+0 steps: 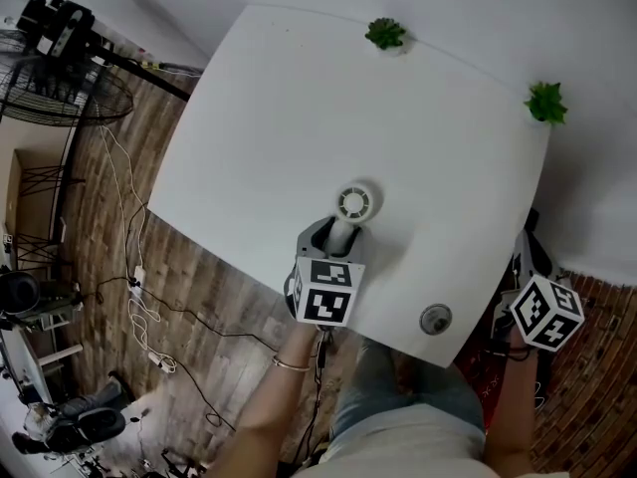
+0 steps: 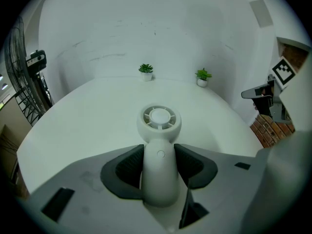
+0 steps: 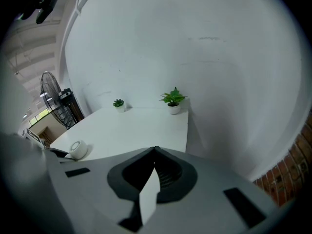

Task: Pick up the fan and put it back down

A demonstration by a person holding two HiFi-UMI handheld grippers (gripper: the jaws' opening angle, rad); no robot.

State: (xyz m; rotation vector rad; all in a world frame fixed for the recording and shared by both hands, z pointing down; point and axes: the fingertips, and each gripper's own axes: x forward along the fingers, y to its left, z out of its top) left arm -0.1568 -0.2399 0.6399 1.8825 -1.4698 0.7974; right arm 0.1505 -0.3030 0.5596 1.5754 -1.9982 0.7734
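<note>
Left gripper (image 2: 160, 164): fingers (image 2: 127, 167) narrow, clamped on the handle of the fan (image 2: 159, 119). Fan runs straight out from them, long axis in line with the fingers, head away over the counter (image 1: 299, 118). Right gripper (image 3: 155, 155) off the counter's edge, fingers together, empty. Handle base hidden; I can't tell whether the fan touches the counter.

Bright, even light; the fan (image 1: 355, 203) casts a faint shadow on the table (image 1: 249, 118); gripper views (both fisheye) darken at the edges.
</note>
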